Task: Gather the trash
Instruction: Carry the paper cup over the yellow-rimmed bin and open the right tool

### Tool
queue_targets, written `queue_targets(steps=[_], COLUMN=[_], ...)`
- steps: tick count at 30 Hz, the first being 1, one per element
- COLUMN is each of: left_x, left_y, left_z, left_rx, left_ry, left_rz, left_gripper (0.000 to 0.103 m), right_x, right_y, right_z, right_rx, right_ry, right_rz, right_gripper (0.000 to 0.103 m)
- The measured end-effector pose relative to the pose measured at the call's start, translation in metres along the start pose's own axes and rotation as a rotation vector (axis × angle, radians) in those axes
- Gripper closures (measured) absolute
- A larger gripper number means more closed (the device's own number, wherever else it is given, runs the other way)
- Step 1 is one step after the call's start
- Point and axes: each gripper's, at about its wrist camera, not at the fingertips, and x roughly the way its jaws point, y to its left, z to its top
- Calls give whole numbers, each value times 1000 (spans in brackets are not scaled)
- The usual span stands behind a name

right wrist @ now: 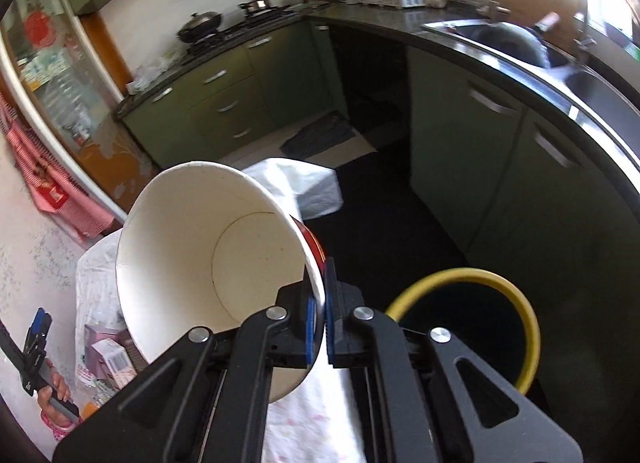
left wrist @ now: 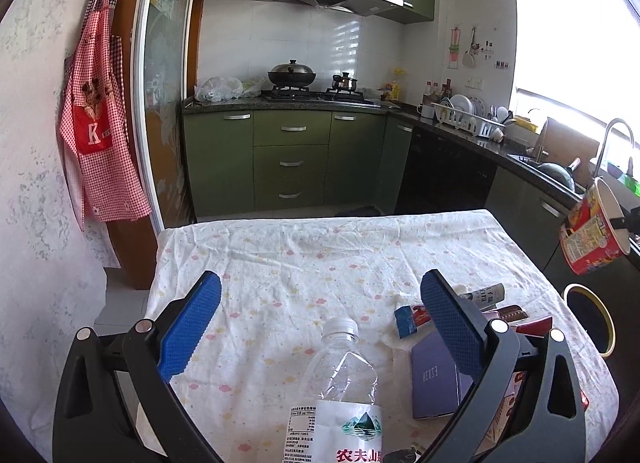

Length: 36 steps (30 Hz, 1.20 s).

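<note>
My kitchen beyond the table.
A red apron (left wrist: 100,119) hangs left; a wok (left wrist: 291,75) sits on the stove (left wrist: 316,95).

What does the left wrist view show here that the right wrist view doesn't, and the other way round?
Only the left wrist view shows the water bottle lying between the open left gripper's fingers, its label readable, and the noodle cup's printed red outside.

Only the right wrist view shows the right gripper shut on the cup's rim and the cup's empty white inside.

Both show the cup, the yellow-rimmed bin, the cloth-covered table and the green kitchen cabinets.
</note>
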Motion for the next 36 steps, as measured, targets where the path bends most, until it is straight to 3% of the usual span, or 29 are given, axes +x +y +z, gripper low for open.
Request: queue_targets(steps=[5,11,15,22,30,36], left_x=[1,-1,4,12,18,22], left_y=[-7,-11,-13,-15,-18,-30], left_z=[-1,-2,-3,-6,-8,-11], left_rx=[18,33,36,50,61,93], left_ry=[7,-1,14,35,61,127], left_rz=[-6,-7,-5,-4,-1,-9], left_gripper=[5,5,5,5,5,5], right_x=[3,60,95,124,110,91], right_y=[-83,-157,-180,-192,-166,-147], right_z=[-23,-53,-65,-77,-81,-89], right_rx=[155,307,356,367,315,293], right_ry=[71,184,244,294,261,241], right_rz=[-137,-187,-201,-227,-179,-114], right_gripper=[99,99,99,83,78,74])
